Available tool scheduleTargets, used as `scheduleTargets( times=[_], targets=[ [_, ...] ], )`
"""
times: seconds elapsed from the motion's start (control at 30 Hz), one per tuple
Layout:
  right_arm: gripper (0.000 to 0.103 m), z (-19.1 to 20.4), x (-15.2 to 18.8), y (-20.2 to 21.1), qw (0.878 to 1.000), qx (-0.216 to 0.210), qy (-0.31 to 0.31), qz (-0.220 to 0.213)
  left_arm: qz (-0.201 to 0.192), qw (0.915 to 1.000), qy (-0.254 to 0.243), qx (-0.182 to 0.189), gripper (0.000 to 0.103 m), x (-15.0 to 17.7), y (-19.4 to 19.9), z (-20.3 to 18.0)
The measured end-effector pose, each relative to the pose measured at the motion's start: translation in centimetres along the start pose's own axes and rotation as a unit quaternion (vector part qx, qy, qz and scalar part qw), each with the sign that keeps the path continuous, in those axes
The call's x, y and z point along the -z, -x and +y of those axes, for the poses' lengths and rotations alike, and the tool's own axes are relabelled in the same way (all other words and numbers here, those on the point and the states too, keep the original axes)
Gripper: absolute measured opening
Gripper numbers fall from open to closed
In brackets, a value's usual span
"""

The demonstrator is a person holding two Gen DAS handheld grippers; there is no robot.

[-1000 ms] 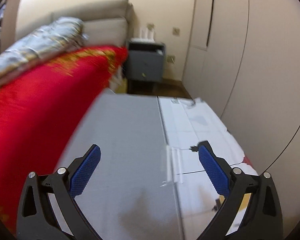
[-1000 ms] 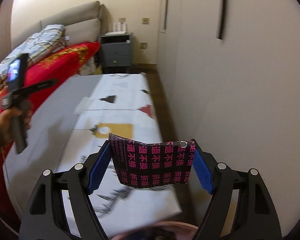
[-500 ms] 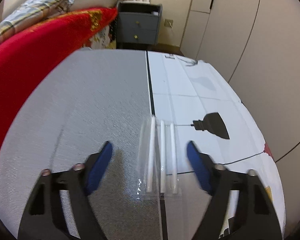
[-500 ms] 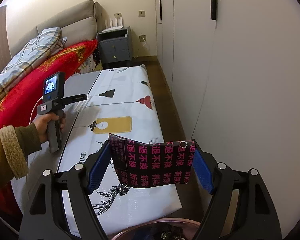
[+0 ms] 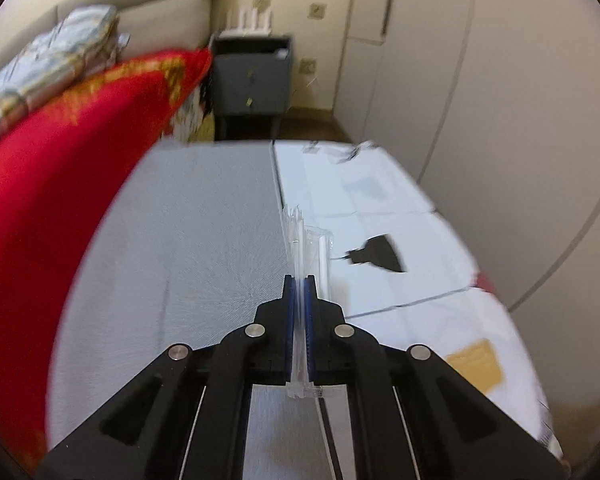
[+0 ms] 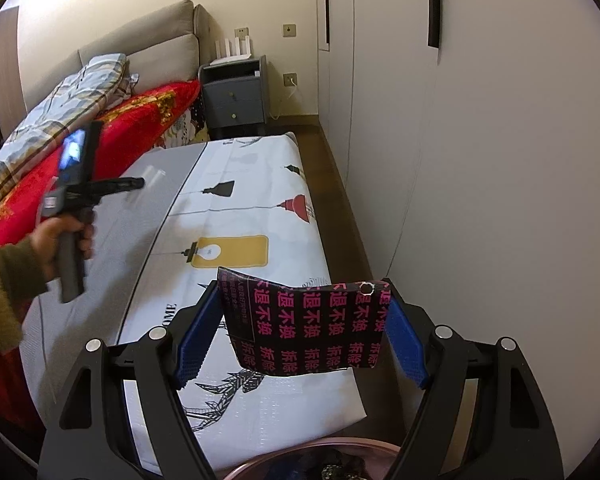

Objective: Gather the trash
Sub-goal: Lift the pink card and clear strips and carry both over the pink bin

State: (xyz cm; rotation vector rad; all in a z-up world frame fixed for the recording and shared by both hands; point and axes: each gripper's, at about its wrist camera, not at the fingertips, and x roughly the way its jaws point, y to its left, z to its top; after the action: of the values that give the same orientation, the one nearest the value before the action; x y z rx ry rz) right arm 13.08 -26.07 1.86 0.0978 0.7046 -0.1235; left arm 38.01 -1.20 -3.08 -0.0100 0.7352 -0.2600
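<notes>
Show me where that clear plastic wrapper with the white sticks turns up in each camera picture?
Left wrist view: the clear plastic wrapper with white sticks stands centre frame, pinched in the left gripper.
Right wrist view: only a faint blur at the left gripper's tip; too unclear to tell.
Shared landmark: grey bedside cabinet.

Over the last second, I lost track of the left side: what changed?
The left gripper dropped toward the clear packet, closed its open fingers on it and now holds it. The right gripper stayed shut on the black wrapper, above the basin.
</notes>
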Motion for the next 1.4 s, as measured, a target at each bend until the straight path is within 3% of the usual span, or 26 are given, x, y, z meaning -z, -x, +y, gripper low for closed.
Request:
scheduleTargets(
  times=[0.17, 0.3, 0.43, 0.67, 1.0, 1.4],
  targets=[
    [0.076, 0.9, -1.2, 3.9, 0.999, -0.025, -0.015, -0.044, -0.029, 0.999, -0.026, 0.024, 0.005, -0.5, 10.1, -1.7],
    [0.076, 2.6, -2.3, 9.4, 0.994, -0.061, -0.013, -0.09, -0.05, 0.9976, -0.034, 0.035, 0.005, 0.2, 17.5, -2.8],
    [0.076, 4.4, -1.9, 15.9, 0.988, -0.093, 0.006, -0.121, -0.063, 0.9964, -0.036, 0.044, 0.005, 2.8, 25.4, -4.2],
    [0.076, 5.5, 2.3, 24.8, 0.986, -0.108, 0.037, -0.125, -0.051, 0.9953, -0.041, 0.071, 0.005, 9.2, 33.6, -6.5],
    [0.076, 4.2, 9.9, 29.9, 0.991, -0.079, 0.062, -0.09, -0.018, 0.9938, -0.045, 0.1, 0.005, 18.1, 38.3, -9.8],
    [0.076, 1.2, 12.2, 30.2, 0.995, -0.055, 0.039, -0.074, 0.01, 0.9898, -0.069, 0.124, 0.005, 20.9, 38.4, -13.9]
  ],
)
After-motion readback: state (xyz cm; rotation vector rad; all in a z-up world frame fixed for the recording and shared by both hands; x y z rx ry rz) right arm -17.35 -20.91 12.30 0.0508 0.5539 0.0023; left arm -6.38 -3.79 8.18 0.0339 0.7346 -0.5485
